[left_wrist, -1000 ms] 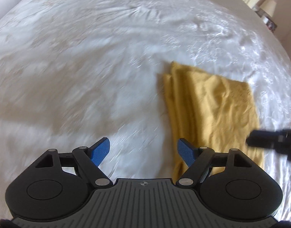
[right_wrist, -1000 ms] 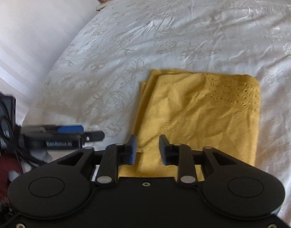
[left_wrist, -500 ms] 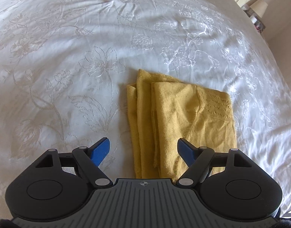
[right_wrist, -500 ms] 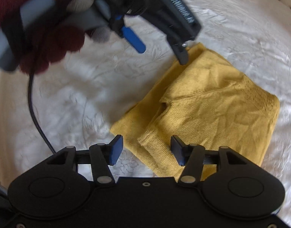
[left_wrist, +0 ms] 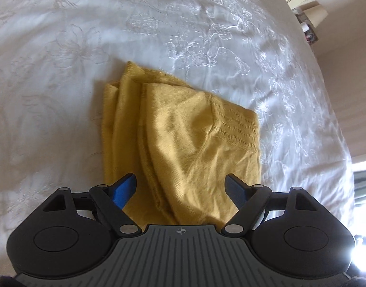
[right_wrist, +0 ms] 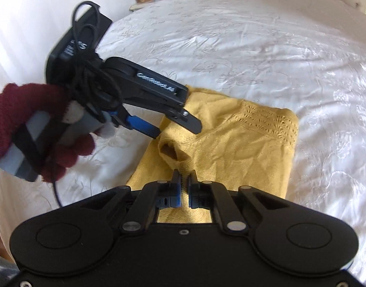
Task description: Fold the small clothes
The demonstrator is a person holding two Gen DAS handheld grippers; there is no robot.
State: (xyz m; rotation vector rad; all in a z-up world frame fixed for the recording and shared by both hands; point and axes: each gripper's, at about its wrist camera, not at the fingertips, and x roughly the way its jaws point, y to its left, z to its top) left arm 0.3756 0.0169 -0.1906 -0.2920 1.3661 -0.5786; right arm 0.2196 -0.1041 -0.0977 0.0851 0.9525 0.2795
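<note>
Left claw hangs spread wide just above the near edge of the folded yellow garment, which lies on the white embroidered bed cover straight ahead of it. Right claw is pinched narrow on a fold at the garment's near edge; the left claw's maroon-gloved hand shows to its left.

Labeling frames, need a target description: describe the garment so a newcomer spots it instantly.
Start from the white embroidered bedspread that fills both views. The yellow knit top lies folded on it, right in front of both tools. It is the only coloured cloth there, with a band of lacy openwork along one edge.
</note>
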